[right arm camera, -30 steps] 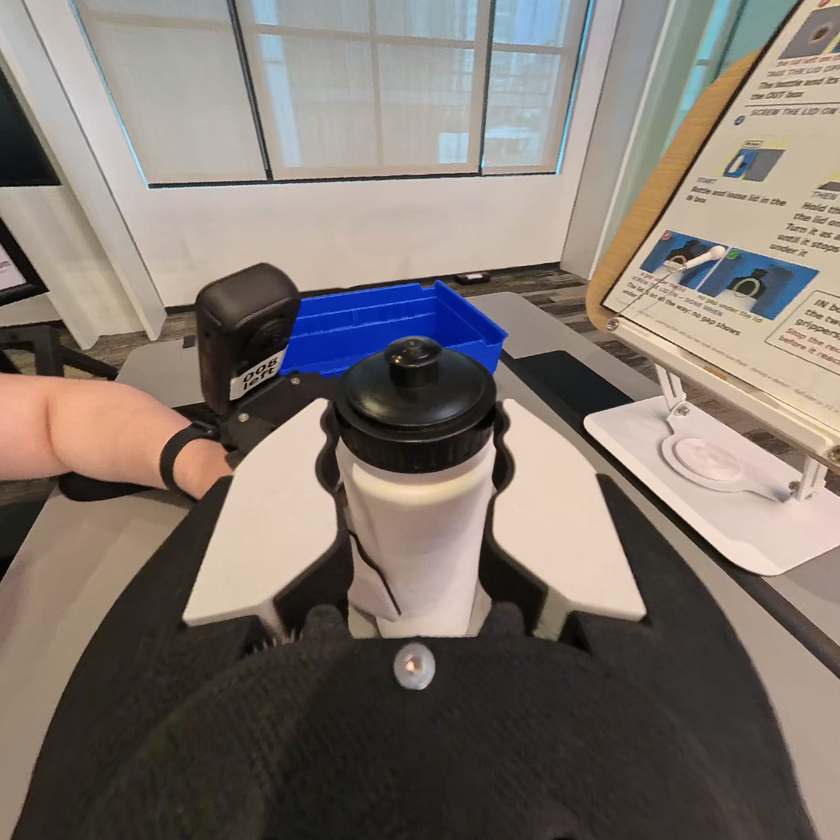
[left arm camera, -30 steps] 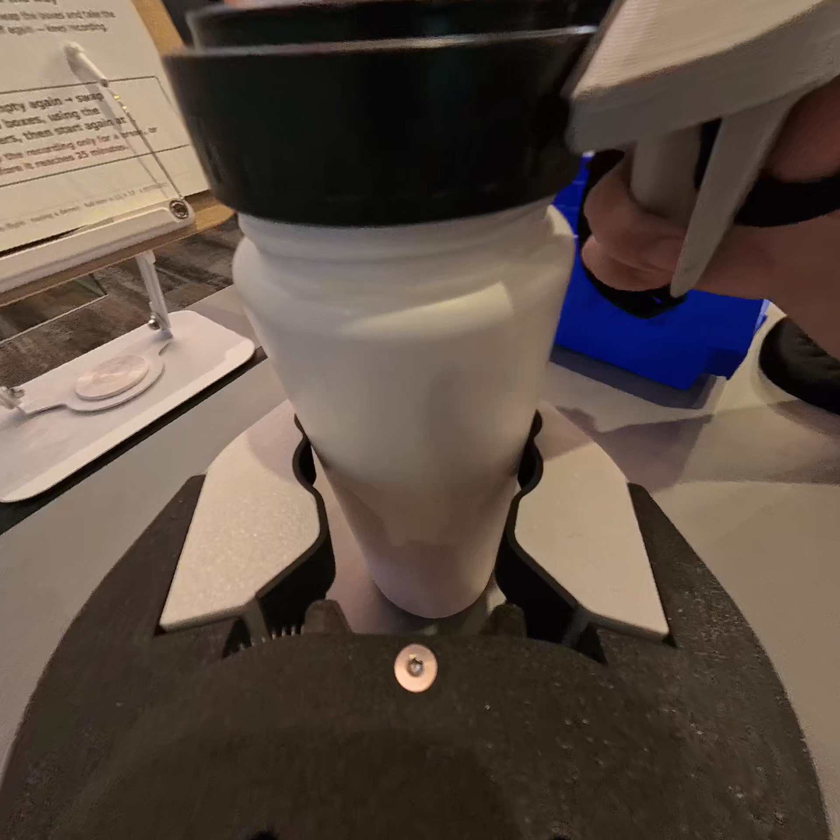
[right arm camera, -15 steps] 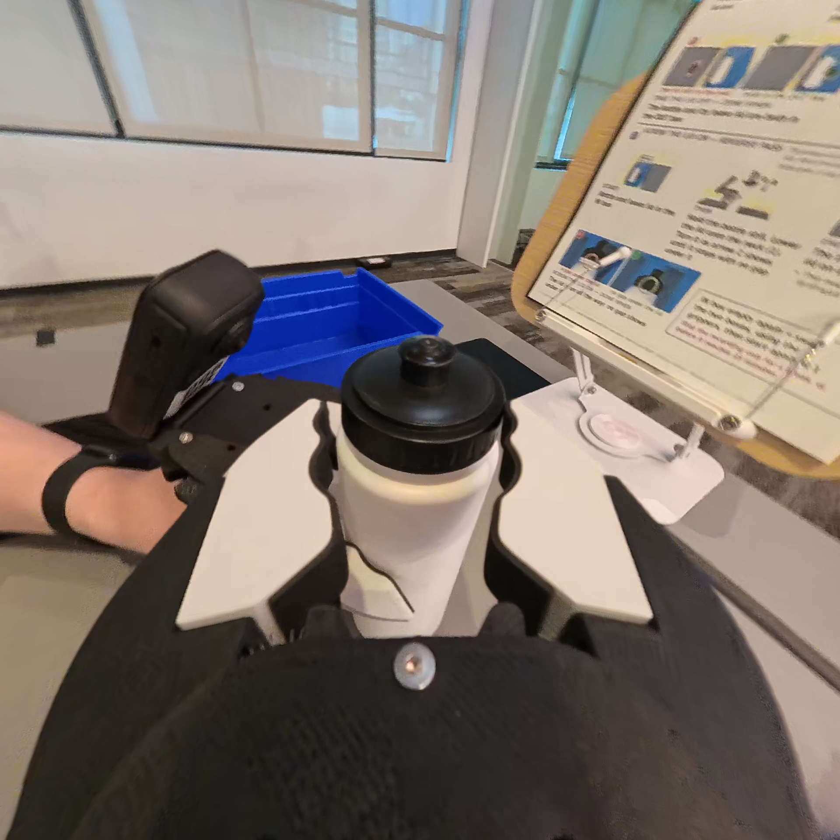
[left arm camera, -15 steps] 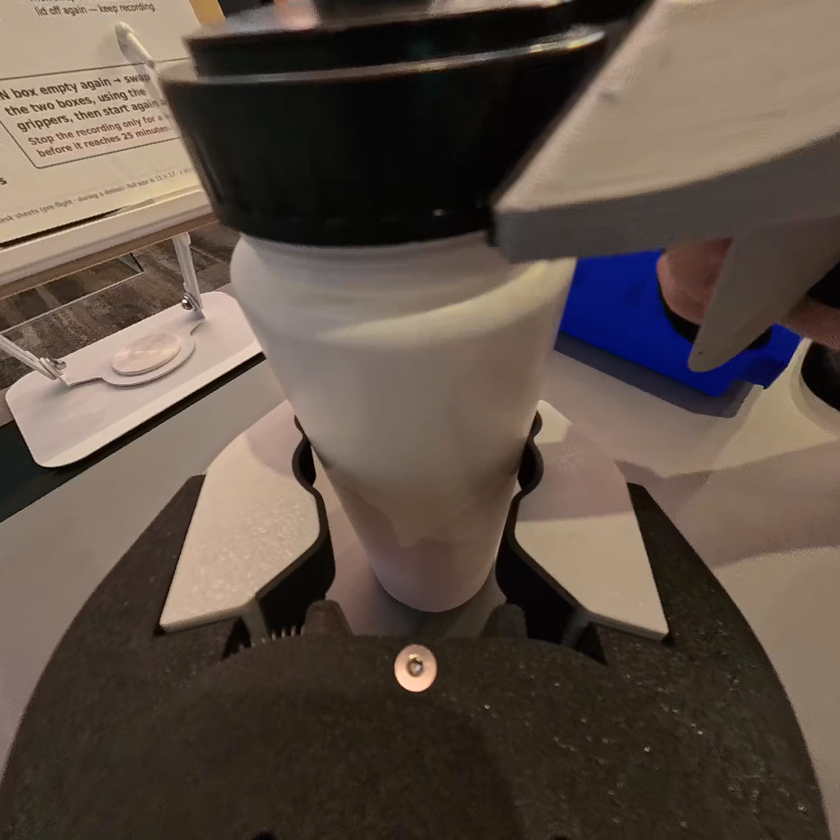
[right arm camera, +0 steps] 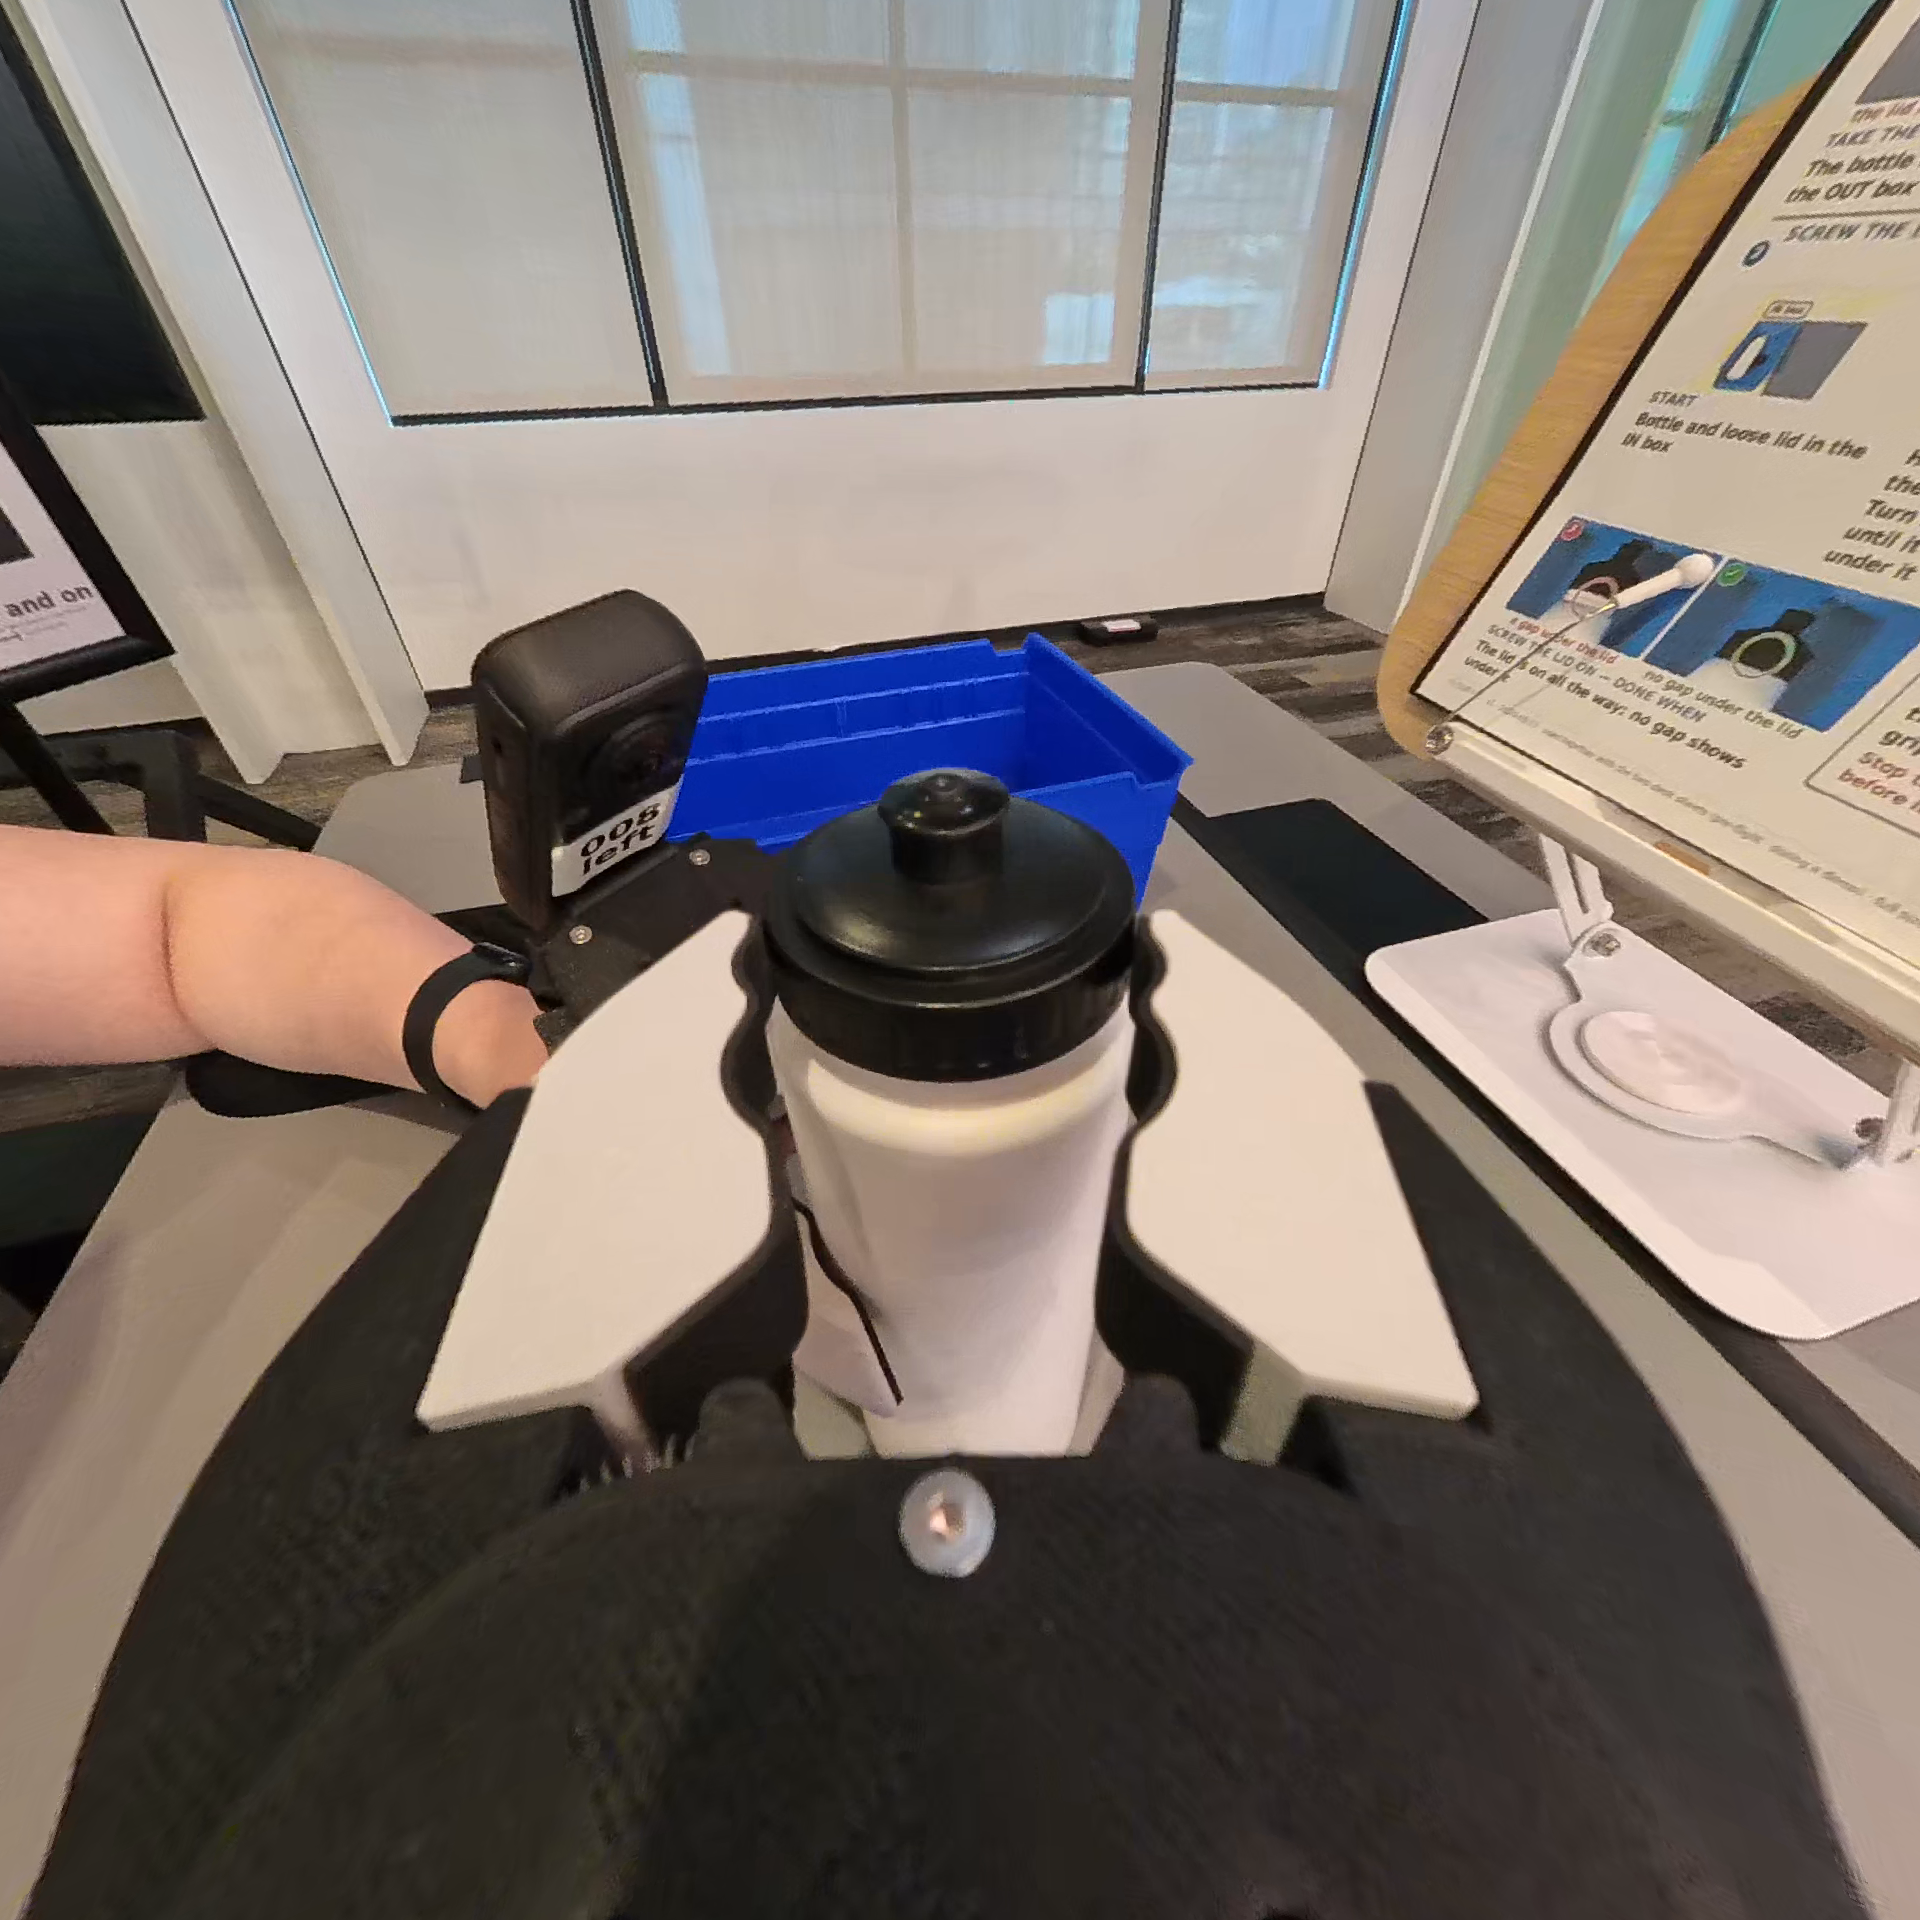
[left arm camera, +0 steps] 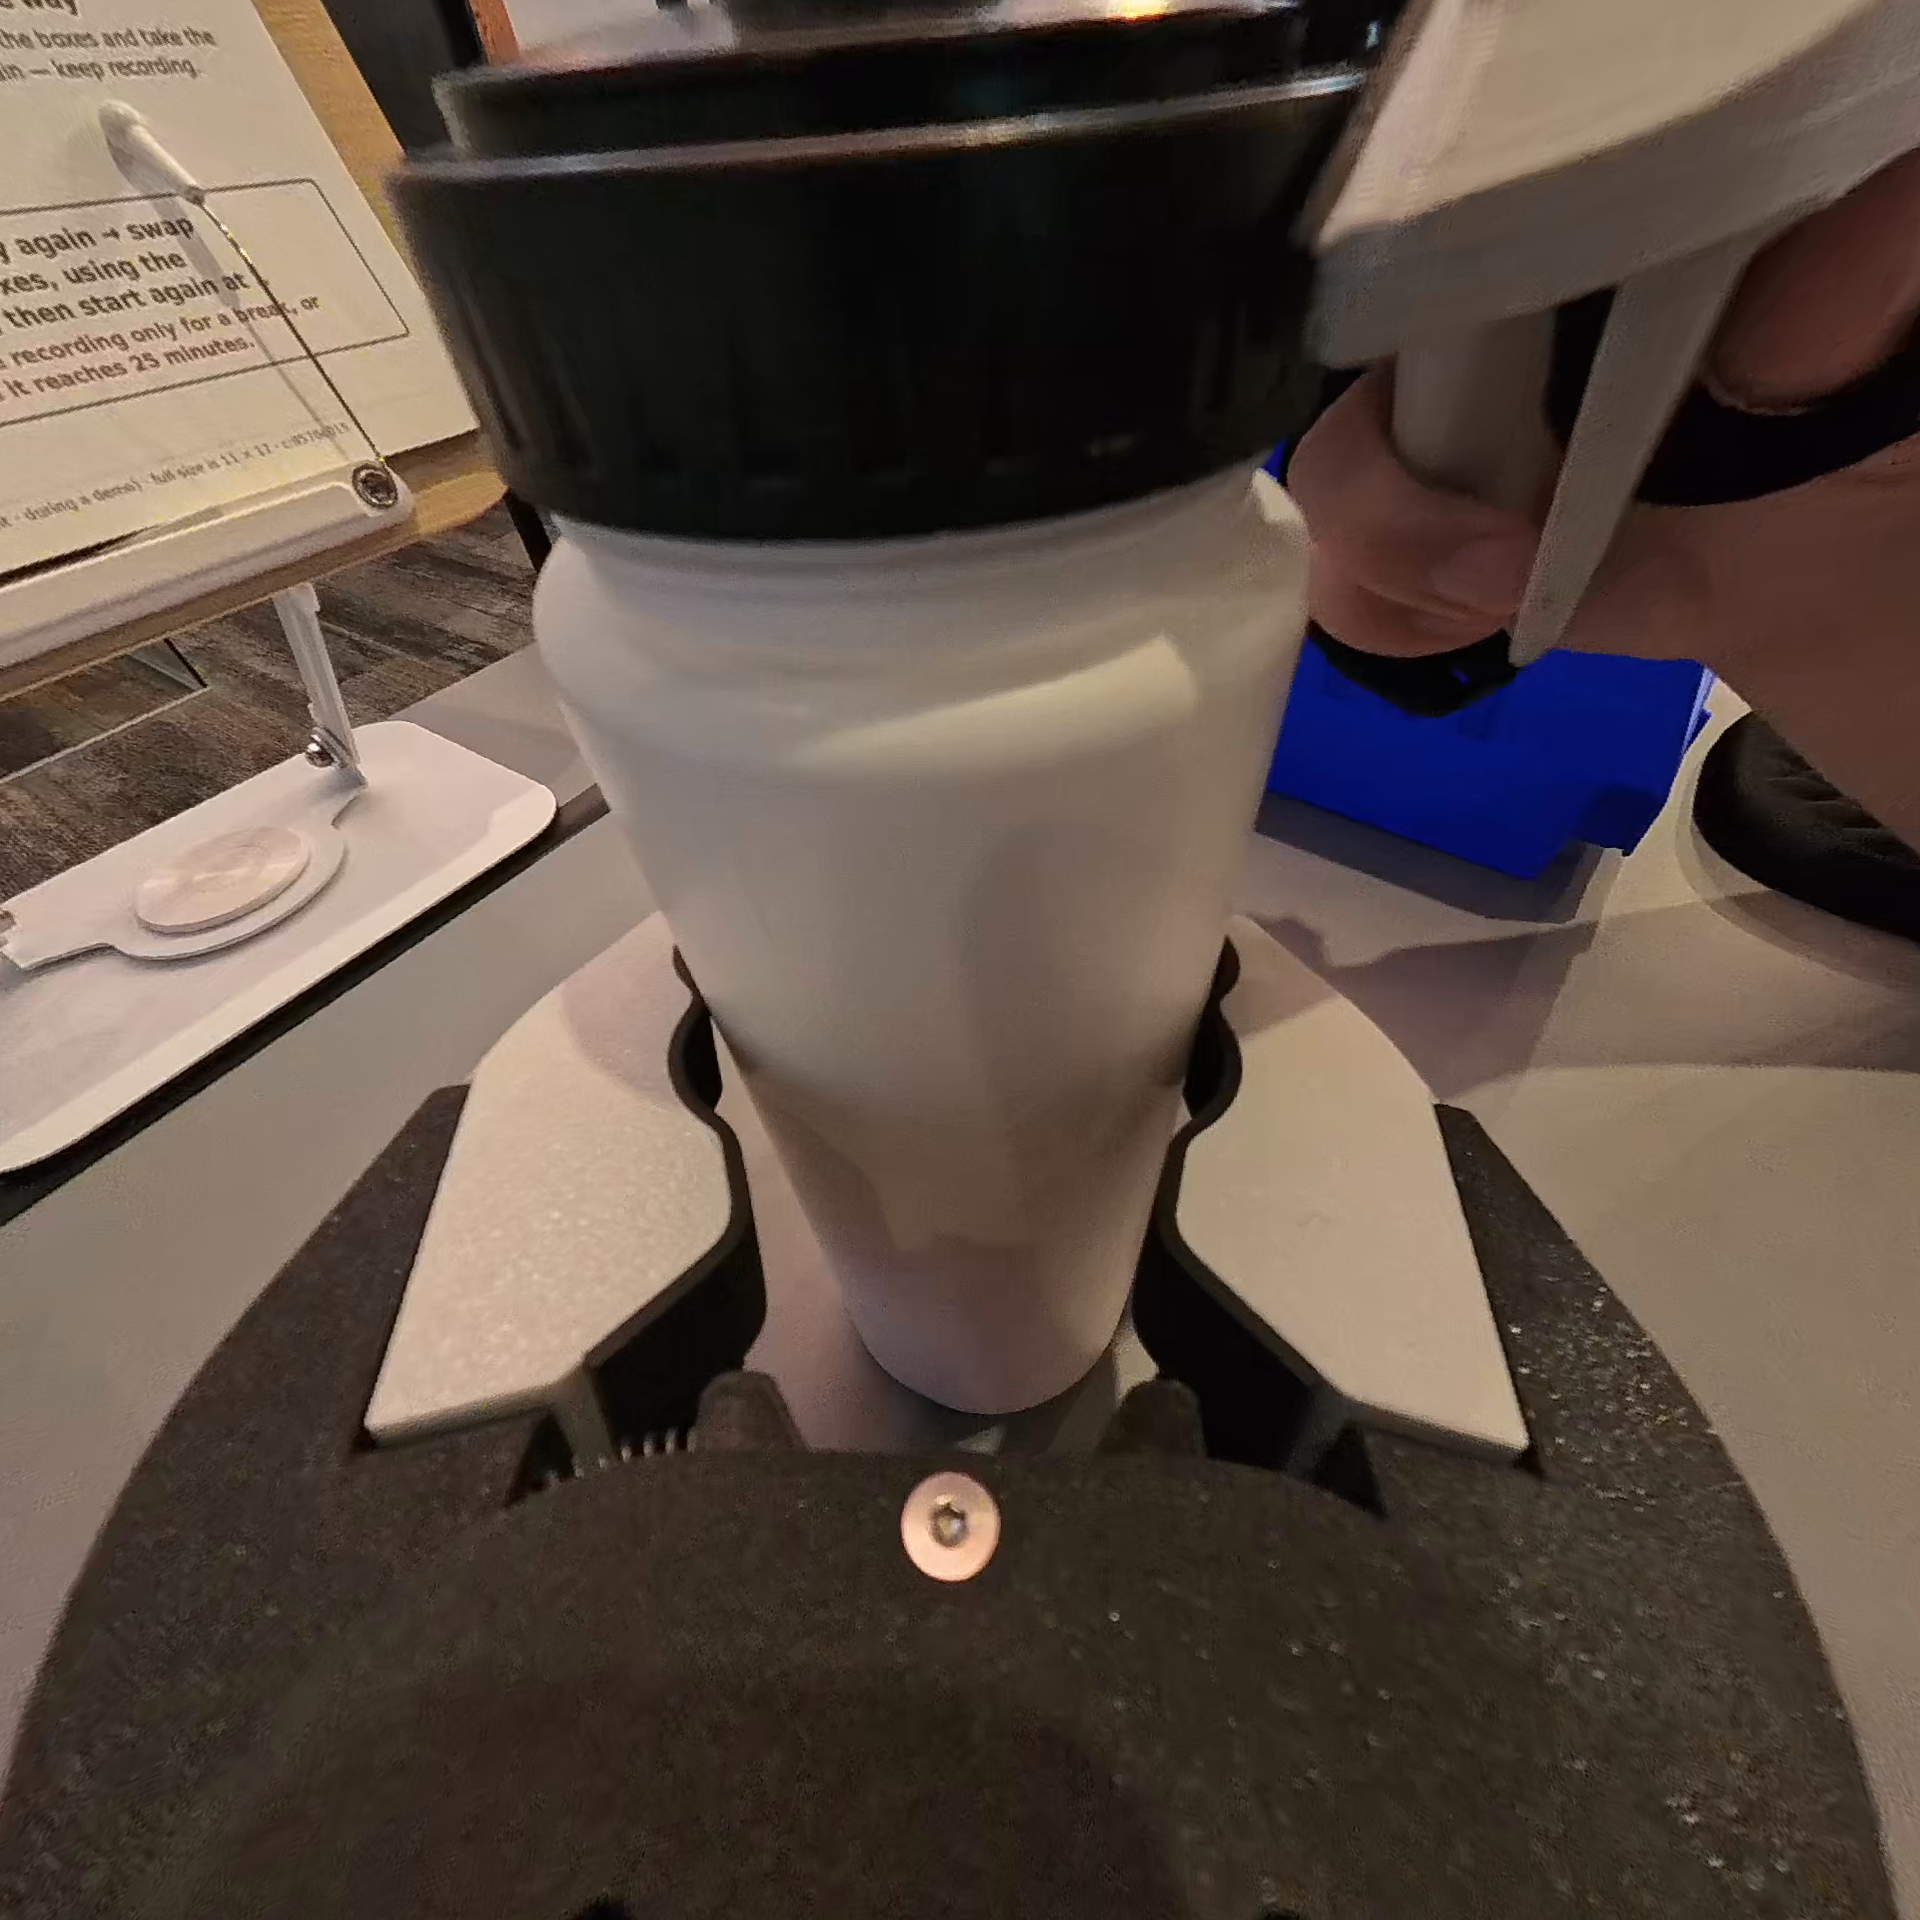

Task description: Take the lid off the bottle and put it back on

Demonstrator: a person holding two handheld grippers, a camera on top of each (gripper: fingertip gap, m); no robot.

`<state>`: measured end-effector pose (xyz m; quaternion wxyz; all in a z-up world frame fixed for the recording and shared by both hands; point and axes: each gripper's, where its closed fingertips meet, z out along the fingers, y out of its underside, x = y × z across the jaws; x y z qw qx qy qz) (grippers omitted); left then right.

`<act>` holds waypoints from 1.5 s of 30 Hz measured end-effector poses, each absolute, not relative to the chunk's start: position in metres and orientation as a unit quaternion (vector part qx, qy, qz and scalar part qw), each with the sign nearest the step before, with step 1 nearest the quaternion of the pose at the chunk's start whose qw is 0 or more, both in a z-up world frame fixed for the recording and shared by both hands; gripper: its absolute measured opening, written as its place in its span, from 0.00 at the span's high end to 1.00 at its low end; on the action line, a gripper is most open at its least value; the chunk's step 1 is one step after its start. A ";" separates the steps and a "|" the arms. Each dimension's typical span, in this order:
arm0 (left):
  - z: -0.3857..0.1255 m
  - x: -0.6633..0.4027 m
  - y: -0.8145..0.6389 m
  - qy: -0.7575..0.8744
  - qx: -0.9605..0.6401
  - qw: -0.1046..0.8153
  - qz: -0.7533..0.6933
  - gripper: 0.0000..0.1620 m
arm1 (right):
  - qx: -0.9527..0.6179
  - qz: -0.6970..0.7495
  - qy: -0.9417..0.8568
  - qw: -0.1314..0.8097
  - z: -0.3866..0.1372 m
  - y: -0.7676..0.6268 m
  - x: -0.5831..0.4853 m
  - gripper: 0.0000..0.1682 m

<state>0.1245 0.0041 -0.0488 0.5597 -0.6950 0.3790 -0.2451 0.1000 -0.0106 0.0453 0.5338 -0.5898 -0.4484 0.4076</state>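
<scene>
Black screw lid (right arm camera: 951, 940) sits on the white sports bottle (left arm camera: 914, 883), which stands upright on the grey surface (left arm camera: 1662, 1143) with the left claw (left arm camera: 951, 1049) clamped round its lower body and the right claw (right arm camera: 951, 1023) closed on the lid's ribbed rim. Over the last second the right claw has swung away and then back to nearly where it started, against the blue bin (right arm camera: 935, 727) and instruction board (right arm camera: 1662, 499). I judge this a twisting stroke; no gap shows under the lid, so I cannot tell its direction.
</scene>
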 end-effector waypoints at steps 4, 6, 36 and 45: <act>-0.049 0.123 0.006 0.370 -0.703 0.560 -0.237 0.45 | -0.593 0.374 -0.440 0.561 0.047 -0.008 0.099 0.60; -0.050 0.120 0.010 0.357 -0.713 0.560 -0.224 0.45 | -0.605 0.366 -0.413 0.574 0.046 -0.005 0.097 0.60; -0.050 0.123 0.010 0.369 -0.713 0.552 -0.226 0.45 | -0.594 0.391 -0.443 0.547 0.046 -0.006 0.103 0.61; -0.051 0.111 0.022 0.319 -0.745 0.558 -0.176 0.45 | -0.632 0.319 -0.343 0.618 0.046 0.002 0.096 0.61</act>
